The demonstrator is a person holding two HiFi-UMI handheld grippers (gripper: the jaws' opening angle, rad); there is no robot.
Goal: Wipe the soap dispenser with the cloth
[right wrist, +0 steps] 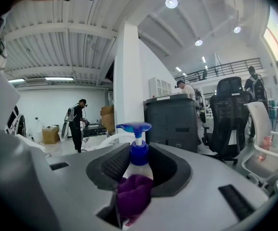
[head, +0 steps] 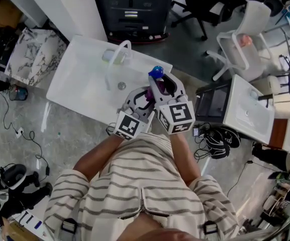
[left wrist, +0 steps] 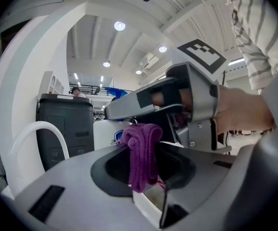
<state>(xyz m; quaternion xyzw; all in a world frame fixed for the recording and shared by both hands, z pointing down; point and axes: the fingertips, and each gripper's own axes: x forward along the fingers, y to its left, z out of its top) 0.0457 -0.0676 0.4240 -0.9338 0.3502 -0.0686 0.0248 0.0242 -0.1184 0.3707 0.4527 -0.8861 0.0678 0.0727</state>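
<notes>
The soap dispenser, a white bottle with a blue pump head, stands upright between the jaws of my right gripper, which is shut on its body. A bunched purple cloth hangs from my left gripper, shut on it. In the right gripper view the cloth lies against the lower front of the bottle, hiding the label. From the left gripper view the bottle shows just behind the cloth, with the right gripper's grey body close on the right. Both grippers hover side by side over the sink's near edge.
A white sink with a curved white faucet lies below the grippers. A dark cabinet stands behind it. A white chair and a second sink are to the right. Cables trail on the floor.
</notes>
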